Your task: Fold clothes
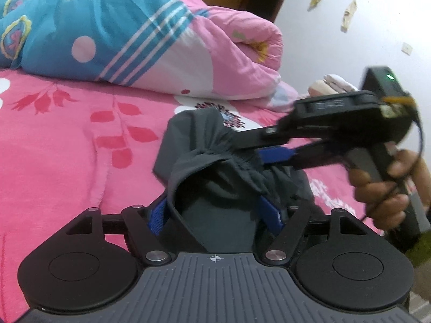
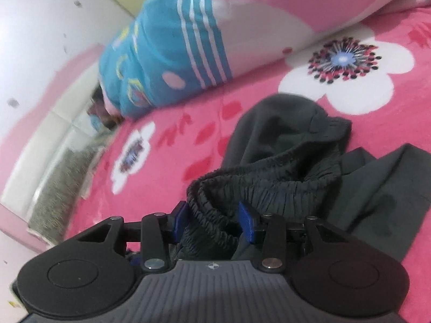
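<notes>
A dark grey garment (image 1: 215,167) with a gathered elastic waistband (image 2: 269,188) lies partly lifted on the pink flowered bedspread (image 1: 67,148). My left gripper (image 1: 215,215) has bunched grey cloth filling the space between its blue pads (image 1: 156,219), and it is shut on that fold. My right gripper (image 1: 243,148) comes in from the right, held by a hand (image 1: 382,196), and pinches the waistband above the bed. In the right wrist view my right gripper (image 2: 214,215) is shut on the ruffled waistband. The rest of the garment (image 2: 377,188) spreads flat to the right.
A rolled quilt (image 1: 134,35) in teal and pink lies along the far side of the bed. A white wall (image 1: 363,27) with peeling tape marks is at the right. Beyond the bed edge are a floor strip (image 2: 59,177) and a pink-and-white wall (image 2: 40,53).
</notes>
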Motion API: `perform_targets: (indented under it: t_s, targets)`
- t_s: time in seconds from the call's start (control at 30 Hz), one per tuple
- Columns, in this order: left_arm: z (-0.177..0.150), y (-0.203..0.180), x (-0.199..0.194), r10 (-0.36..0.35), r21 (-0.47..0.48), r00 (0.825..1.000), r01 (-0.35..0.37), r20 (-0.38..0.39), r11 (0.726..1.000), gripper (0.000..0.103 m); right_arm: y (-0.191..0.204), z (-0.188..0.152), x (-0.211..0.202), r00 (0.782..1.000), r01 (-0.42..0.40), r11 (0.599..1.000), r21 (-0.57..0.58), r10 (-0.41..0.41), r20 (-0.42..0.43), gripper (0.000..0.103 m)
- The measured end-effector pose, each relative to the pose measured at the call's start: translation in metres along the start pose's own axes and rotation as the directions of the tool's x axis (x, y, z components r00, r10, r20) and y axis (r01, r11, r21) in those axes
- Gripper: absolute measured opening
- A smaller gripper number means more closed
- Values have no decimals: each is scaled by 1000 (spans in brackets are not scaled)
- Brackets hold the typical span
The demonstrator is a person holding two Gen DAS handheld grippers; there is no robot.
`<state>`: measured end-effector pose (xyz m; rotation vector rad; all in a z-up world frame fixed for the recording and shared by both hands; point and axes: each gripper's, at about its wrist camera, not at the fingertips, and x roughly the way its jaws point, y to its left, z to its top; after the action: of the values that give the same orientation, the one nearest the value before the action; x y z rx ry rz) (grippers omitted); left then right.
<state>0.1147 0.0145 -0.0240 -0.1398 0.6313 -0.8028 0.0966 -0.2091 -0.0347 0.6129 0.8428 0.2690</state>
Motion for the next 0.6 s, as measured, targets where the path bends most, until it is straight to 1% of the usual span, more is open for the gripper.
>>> perform_targets:
  t_s: [0.03,0.1,0.2,0.23,0.27,0.37,0.47,0.53,0.6]
  targets:
    - [0,-1,-1,-4,5,1000,4,1,1000,71,2,0,4,1000,15,1000,-9,-15,-14,45]
    - [-1,-2,-3,-17,12,1000,17,5,1000,71,5,0,7,1000,15,999,-28,-16,-26,43]
    - [-1,-4,-7,-47,25,999,47,14,999,71,10,-2,6,1000,10,998,-56,-12,-24,36]
    - [-1,-6,-8,-57,30,998,57,17,998,71,11,-3,5,1000,8,998,-65,-10,-20,26]
    - [-2,-8,-10,-65,45,998,64,23,997,72,12,-3,3,1000,2,998,-65,-3,-16,21]
    - [-5,-15,-15,-88,90,995,84,40,992,76,15,-4,-6,1000,-26,998,-64,27,10,14]
    - [-7,-22,-20,-111,135,992,103,57,986,81,18,-6,-24,995,-77,995,-60,80,56,13]
    - [-10,-29,-24,-118,182,990,103,72,978,82,19,-10,-38,990,-107,992,-63,113,87,12]
    - [-13,-34,-28,-129,214,989,110,75,971,83,17,-18,-53,985,-122,991,-63,128,113,12]
